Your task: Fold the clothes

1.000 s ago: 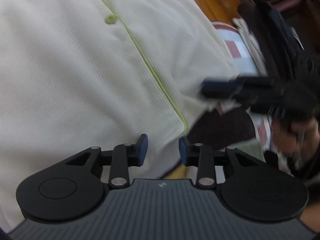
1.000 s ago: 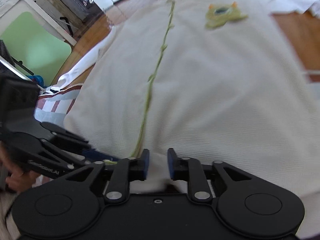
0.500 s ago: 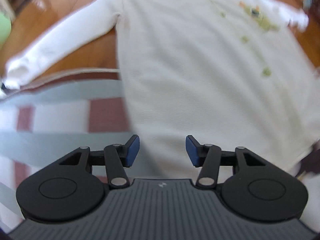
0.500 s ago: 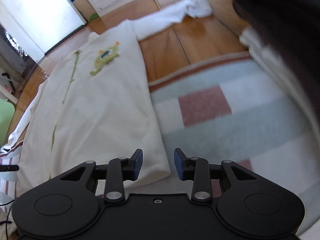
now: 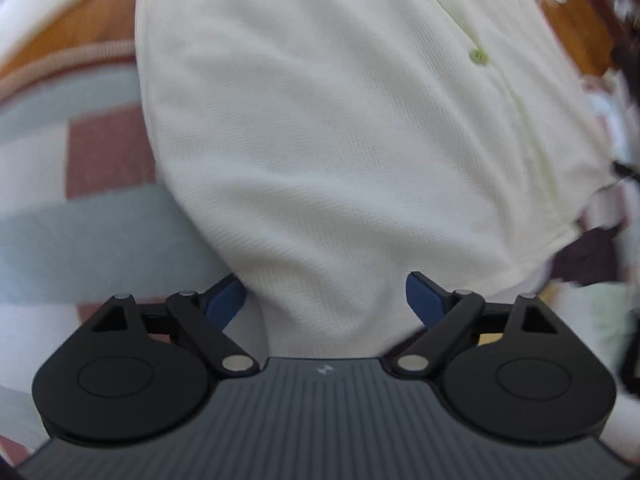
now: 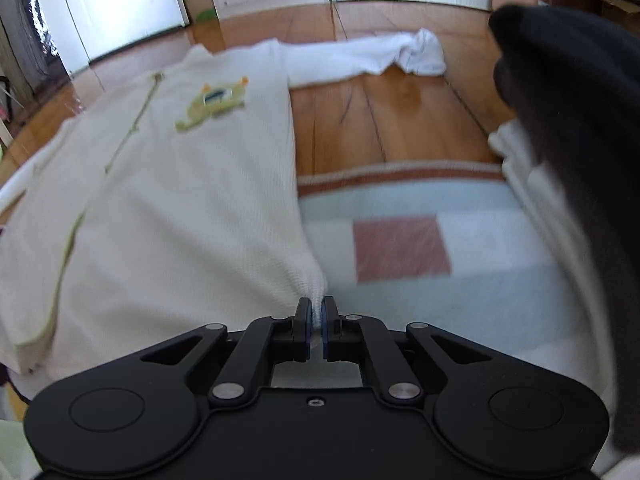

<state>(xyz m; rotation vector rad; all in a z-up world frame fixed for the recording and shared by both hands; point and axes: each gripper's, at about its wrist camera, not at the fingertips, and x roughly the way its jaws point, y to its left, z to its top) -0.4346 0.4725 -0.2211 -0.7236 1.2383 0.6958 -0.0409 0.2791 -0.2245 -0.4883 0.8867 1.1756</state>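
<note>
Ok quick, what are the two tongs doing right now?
Left tongs: opening wide, the white shirt hem between the pads, not pinched.
Right tongs: closed, pinching the shirt's bottom corner.

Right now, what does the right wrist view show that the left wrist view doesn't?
Only the right view: the right hand-held gripper shut on the shirt corner, a sleeve stretched across the floor, a green patch, white doors. Only the left view: the left hand-held gripper, jaws opening, astride the shirt hem, and green buttons. Both: the shirt and checked rug.
</note>
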